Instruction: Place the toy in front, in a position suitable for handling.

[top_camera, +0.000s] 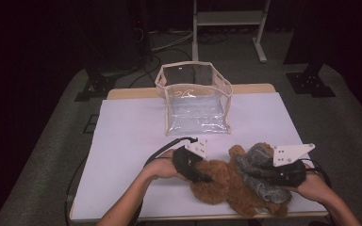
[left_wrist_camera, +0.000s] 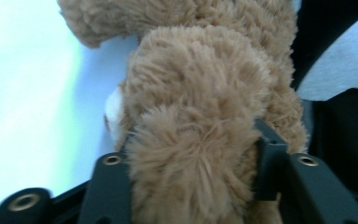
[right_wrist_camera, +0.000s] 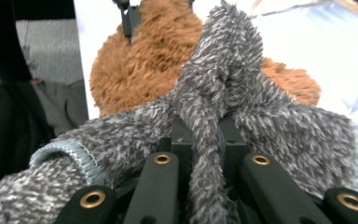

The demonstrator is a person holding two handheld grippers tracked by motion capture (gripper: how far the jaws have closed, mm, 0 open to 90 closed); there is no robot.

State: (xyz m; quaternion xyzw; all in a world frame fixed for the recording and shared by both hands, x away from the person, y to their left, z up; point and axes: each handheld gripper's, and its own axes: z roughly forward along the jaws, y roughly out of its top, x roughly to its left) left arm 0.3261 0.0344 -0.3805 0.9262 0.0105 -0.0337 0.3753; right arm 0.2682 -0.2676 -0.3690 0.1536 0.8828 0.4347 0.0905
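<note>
Brown teddy bear (top_camera: 221, 181) pinched by left claw (top_camera: 206, 178) — forearm angled inward.

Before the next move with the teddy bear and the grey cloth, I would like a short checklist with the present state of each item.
1. Left gripper clamps the brown teddy bear: ok.
2. Right gripper pinches the grey fleece cloth: ok.
3. Cloth lies on the bear: ok.
4. Clear plastic bag stands open at the top: ok.
5. Bear fully on the table: cannot tell, its lower part is near the front edge.

A white-topped table (top_camera: 127, 136) bears a clear bag (top_camera: 195, 101) and a brown teddy bear (top_camera: 226, 186).
</note>
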